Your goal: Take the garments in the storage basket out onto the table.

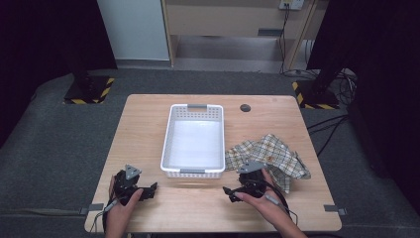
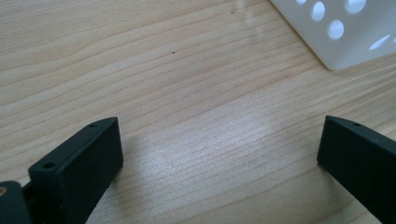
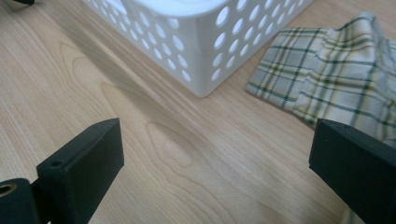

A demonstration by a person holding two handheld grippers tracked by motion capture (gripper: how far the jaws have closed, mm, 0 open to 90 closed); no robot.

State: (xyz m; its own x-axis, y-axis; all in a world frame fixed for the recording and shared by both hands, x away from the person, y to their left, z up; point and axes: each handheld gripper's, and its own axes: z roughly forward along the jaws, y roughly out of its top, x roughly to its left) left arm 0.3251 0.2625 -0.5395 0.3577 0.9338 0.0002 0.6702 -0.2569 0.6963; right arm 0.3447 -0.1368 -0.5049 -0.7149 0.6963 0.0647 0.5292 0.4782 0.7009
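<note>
A white perforated basket (image 1: 193, 139) stands empty in the middle of the wooden table (image 1: 148, 114). A crumpled plaid cloth (image 1: 277, 154) lies to its right, touching the basket's near right corner. My left gripper (image 1: 151, 191) rests low over the table's near left, open with nothing between its jaws; the basket's corner (image 2: 336, 42) shows ahead of it. My right gripper (image 1: 228, 193) is open near the front edge, just in front of the cloth. In the right gripper view the basket (image 3: 201, 42) and the cloth (image 3: 327, 74) lie ahead of the jaws.
A small dark round disc (image 1: 245, 107) sits on the table behind the basket's right corner. Grey carpet surrounds the table, with black stands on yellow-striped bases (image 1: 89, 89) at the far left and right. Cables (image 1: 332, 129) trail on the floor at right.
</note>
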